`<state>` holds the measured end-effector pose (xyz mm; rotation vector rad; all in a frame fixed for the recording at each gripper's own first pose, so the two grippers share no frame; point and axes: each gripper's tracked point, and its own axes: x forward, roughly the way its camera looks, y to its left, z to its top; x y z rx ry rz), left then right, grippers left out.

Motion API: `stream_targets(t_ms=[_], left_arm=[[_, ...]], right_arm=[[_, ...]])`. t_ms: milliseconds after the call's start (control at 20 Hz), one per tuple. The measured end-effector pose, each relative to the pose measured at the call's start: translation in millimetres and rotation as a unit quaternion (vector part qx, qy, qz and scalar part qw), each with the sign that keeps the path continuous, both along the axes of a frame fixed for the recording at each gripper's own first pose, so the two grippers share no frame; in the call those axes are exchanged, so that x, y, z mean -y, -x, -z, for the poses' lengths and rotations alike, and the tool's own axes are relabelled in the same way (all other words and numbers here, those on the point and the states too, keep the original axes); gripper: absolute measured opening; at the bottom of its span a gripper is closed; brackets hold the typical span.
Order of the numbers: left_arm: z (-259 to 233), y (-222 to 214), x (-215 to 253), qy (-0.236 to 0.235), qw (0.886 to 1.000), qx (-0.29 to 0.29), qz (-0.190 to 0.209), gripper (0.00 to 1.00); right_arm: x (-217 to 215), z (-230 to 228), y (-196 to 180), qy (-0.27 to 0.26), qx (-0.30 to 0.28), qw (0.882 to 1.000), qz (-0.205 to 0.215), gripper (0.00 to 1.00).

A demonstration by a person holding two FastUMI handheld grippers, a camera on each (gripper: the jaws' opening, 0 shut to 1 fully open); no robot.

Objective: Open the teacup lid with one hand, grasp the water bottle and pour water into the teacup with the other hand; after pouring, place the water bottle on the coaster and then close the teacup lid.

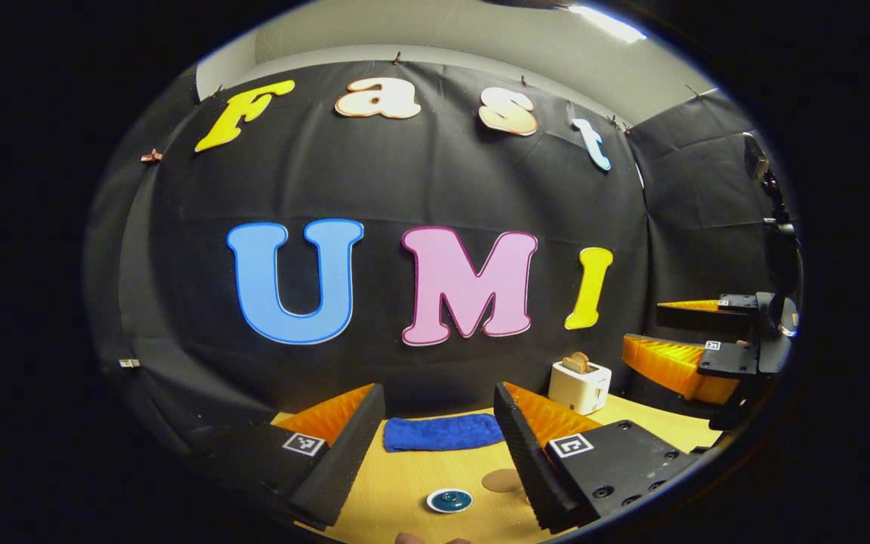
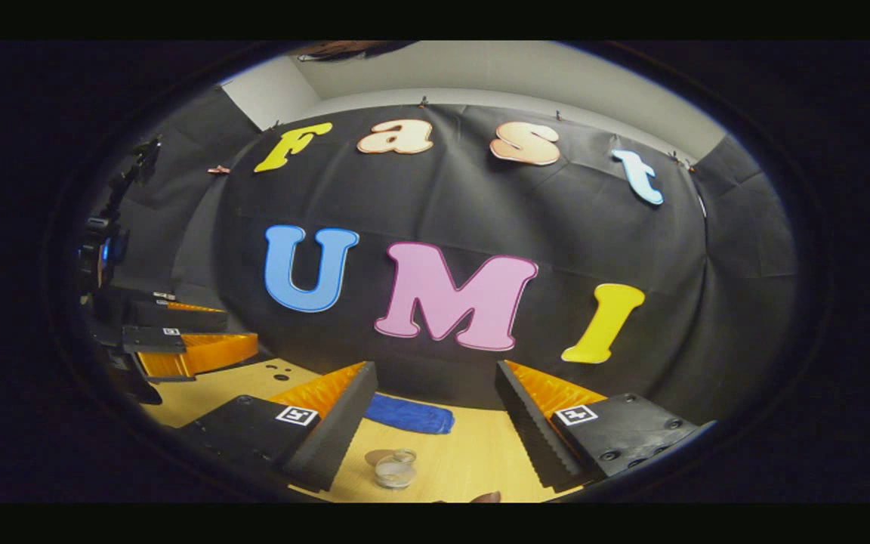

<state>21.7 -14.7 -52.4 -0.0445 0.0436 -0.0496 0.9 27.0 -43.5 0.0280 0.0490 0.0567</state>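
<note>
While both claws gape, toaster (image 1: 580, 385) before left claw (image 1: 439, 446), glass (image 2: 395, 468) before right claw (image 2: 435, 434).

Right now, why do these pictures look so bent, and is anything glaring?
Left gripper view: the fisheye lens bows the table edge, and a ceiling light glares at the top. Right gripper view: same bending, dimmer, the towel a bit soft.

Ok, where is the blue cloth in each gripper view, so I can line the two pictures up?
Left gripper view: the blue cloth lies low in the centre, framed by the open left claw, at the far edge of the table.
Right gripper view: the blue cloth lies low, left of centre, beside the open right claw.
Shared landmark: the table's far edge, where it meets the black wall.
</note>
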Motion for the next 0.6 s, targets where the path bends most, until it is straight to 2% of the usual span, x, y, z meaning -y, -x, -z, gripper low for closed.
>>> stream_targets(t_ms=[250,400,600], left_arm=[[55,-22,12,-0.015,1.000,-0.025,0.011,0.93],[106,-33,21,-0.028,0.998,-0.045,0.013,0.92],[176,-44,25,-0.012,0.997,-0.082,0.007,0.91]], right_arm=[[-10,45,-3,0.011,-0.019,1.000,-0.010,0.96],[-11,76,-7,0.032,-0.032,0.999,-0.012,0.96],[-12,112,-7,0.013,-0.053,0.998,-0.007,0.98]])
